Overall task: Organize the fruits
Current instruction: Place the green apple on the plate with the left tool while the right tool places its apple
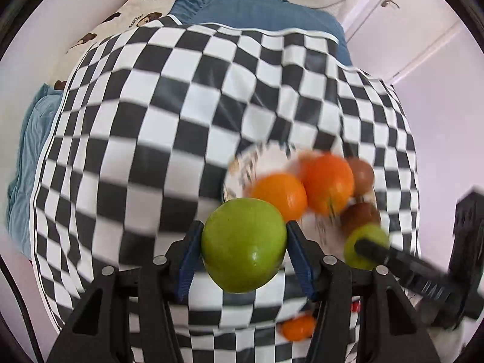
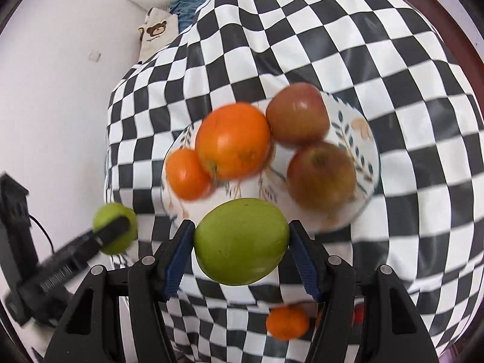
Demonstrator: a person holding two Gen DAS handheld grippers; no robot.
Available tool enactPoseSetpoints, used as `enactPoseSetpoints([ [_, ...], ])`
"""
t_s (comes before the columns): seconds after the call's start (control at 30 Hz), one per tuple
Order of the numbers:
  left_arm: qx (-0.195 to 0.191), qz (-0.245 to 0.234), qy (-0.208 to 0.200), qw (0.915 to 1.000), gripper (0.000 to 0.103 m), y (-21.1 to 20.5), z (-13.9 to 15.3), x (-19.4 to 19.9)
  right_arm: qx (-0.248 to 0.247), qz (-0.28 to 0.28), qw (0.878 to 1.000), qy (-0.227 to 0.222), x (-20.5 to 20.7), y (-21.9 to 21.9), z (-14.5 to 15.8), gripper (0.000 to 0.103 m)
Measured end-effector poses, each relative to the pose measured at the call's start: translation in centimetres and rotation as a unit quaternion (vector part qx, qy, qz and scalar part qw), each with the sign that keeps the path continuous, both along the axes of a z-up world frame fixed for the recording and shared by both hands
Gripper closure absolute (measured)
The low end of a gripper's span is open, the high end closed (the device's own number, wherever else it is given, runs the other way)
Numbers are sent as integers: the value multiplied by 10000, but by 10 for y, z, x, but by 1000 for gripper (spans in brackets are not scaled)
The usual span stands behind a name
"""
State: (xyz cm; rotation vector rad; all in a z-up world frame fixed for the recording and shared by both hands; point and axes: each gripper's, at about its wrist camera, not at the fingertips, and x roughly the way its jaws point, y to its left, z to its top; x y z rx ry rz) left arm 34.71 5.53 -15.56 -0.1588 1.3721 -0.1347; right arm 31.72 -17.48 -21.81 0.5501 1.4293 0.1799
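My left gripper is shut on a green apple, held above the checkered cloth beside the plate. My right gripper is shut on a second green apple, held just in front of the patterned white plate. The plate holds two oranges and two red apples. In the left wrist view the right gripper and its green apple show at the plate's near edge. In the right wrist view the left gripper's green apple shows at far left.
A small orange lies on the black-and-white checkered cloth below the grippers; it also shows in the left wrist view. A blue blanket and a bear-print pillow lie behind. White walls flank the cloth.
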Motion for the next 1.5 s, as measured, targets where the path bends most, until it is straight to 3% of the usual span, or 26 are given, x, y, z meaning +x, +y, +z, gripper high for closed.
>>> enactPoseSetpoints([
  [0.33,-78,-387,625,9973,51,-38,-41,92,-250,36,9994,217,17,11,-24,37],
  [0.47,76,-754,1031,9918,50,-60,-62,99,-240,1,9992,317,20,16,-37,37],
  [0.63,181,-775,1302,9883,49,-66,-76,105,-226,-57,9987,450,21,20,-42,37],
  [0.67,82,-728,1296,9889,43,-64,-74,106,-226,-46,9985,499,22,19,-43,36],
  [0.7,2,-709,1299,9890,37,-63,-73,106,-141,-55,9985,528,21,19,-43,27],
  [0.73,-55,-692,1303,9890,21,-62,-71,107,-79,-72,9985,542,21,19,-43,19],
  [0.77,-103,-690,1286,9892,11,-61,-68,107,-106,-96,9984,549,20,18,-41,16],
  [0.9,-142,-648,1093,9918,11,-54,-50,102,-127,-97,9987,480,19,16,-29,15],
  [1.03,112,-553,607,9966,11,-41,-21,79,-657,-40,9976,219,15,14,-3,9],
  [1.2,468,-392,92,9981,11,-30,4,34,-1434,63,9895,-147,5,4,28,8],
  [1.37,697,-329,-274,9966,11,-29,19,-12,-1780,92,9832,-384,-11,-6,52,8],
  [1.5,609,-261,-390,9970,11,-26,29,-39,-1843,43,9815,-521,-29,-8,69,8],
])
